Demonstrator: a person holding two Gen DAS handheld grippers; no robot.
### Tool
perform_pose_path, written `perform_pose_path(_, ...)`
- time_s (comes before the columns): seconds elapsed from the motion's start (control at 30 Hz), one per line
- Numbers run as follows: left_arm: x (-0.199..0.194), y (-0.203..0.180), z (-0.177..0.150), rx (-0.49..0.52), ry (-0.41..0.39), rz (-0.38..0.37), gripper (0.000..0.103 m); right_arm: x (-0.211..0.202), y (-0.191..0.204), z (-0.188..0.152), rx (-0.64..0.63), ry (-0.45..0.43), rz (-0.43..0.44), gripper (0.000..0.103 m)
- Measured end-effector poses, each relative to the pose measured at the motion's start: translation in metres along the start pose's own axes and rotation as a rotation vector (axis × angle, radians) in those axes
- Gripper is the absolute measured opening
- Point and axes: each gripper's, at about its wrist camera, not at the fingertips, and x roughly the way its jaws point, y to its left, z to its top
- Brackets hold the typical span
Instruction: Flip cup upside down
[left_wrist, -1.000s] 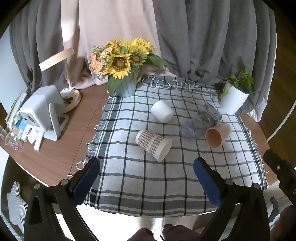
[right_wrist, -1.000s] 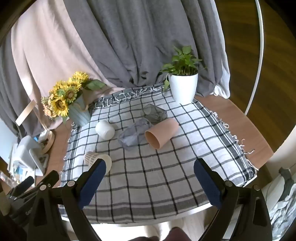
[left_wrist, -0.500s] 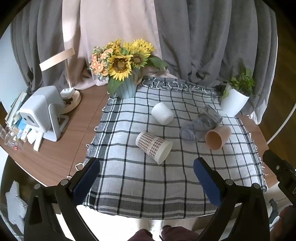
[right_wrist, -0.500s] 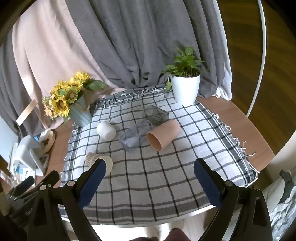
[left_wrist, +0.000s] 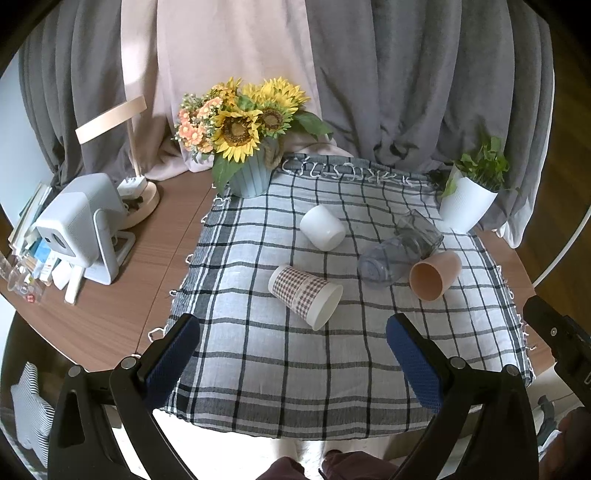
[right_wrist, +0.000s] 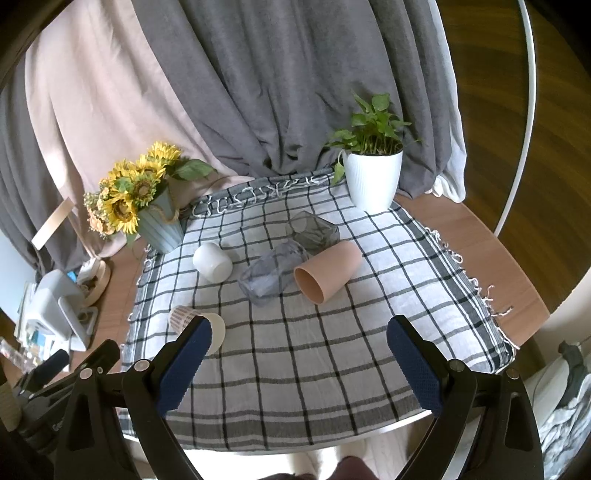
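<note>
Lying on their sides on the checked cloth (left_wrist: 258, 354): a checkered paper cup (left_wrist: 304, 296), a white cup (left_wrist: 322, 228), two clear glasses (left_wrist: 400, 248) and a pink cup (right_wrist: 328, 271). Left gripper (left_wrist: 293, 354) and right gripper (right_wrist: 297, 354) hover above the near edge of the surface, jaws spread wide, grasping nothing

Both wrist cameras look down and forward from above the near counter (left_wrist: 110, 306) edge, the left one from the left, the right one from the right, sharing the checked cloth (left_wrist: 280, 369) (right_wrist: 295, 354) and its cups.
</note>
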Motion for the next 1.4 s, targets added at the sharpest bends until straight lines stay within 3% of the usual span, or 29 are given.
perform_pose_path(1.4, 0.0015, 0.0010, 0.0006, -0.001, 0.007, -0.001, 0.103, 0.0056, 0.0003, 0.0073, -0.003, 0.000, -0.001, 0.096)
